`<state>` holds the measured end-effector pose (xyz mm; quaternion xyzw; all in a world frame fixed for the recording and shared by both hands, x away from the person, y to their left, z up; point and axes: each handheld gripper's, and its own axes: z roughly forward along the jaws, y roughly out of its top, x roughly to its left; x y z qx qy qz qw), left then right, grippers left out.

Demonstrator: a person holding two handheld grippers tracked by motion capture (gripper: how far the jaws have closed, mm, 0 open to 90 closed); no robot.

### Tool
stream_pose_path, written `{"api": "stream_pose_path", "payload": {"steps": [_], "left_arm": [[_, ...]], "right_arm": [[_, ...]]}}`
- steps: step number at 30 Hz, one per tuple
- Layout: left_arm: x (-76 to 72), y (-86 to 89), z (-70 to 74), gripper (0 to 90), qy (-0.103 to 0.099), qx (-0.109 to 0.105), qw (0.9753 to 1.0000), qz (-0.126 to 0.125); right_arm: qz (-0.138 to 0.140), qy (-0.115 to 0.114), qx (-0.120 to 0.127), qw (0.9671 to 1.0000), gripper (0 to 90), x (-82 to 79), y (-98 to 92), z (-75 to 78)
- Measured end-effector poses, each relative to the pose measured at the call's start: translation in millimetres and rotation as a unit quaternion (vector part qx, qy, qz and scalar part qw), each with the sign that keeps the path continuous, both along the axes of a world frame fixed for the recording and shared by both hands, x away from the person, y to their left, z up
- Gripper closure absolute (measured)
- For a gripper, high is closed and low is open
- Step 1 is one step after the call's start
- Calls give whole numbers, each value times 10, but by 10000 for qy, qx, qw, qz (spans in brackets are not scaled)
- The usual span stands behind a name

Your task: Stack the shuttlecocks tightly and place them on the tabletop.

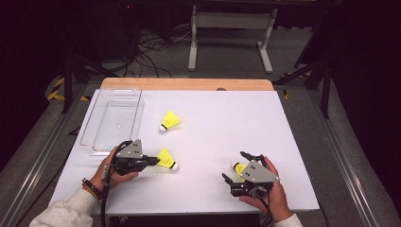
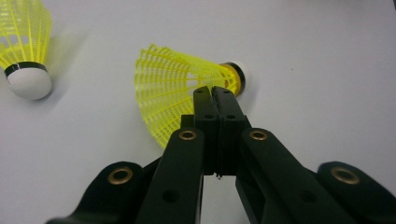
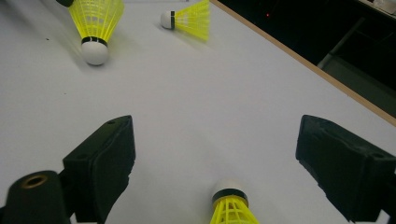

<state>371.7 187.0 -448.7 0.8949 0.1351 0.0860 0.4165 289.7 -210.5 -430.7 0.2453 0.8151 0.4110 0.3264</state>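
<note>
Three yellow shuttlecocks with white corks are on the white table (image 1: 222, 113). My left gripper (image 1: 156, 161) (image 2: 214, 93) is shut on the mesh skirt of the near-left shuttlecock (image 1: 167, 160) (image 2: 177, 86) (image 3: 95, 23), whose cork points right. My right gripper (image 1: 234, 165) (image 3: 219, 140) stands wide open around the near-right shuttlecock (image 1: 239, 168) (image 3: 230, 207), which lies between the jaws without touching them. A third shuttlecock (image 1: 169, 120) (image 2: 25, 46) (image 3: 187, 18) lies loose farther back, left of centre.
A clear plastic bin (image 1: 113, 120) sits at the table's left side, just beyond my left hand. A wooden strip (image 1: 187, 84) runs along the far edge. Beyond the table are cables and a white frame (image 1: 231, 33) on the floor.
</note>
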Motion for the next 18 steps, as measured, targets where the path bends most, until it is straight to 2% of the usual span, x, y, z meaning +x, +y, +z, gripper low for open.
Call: {"api": "stream_pose_path", "payload": {"steps": [9, 18], "left_arm": [[-16, 36, 39, 900, -103, 35, 9999, 95], [-82, 121, 150, 899, -289, 67, 9995, 137]], "right_arm": [[-16, -18, 6, 10000, 129, -2, -6, 3], [-30, -31, -17, 10000, 129, -5, -7, 4]]}}
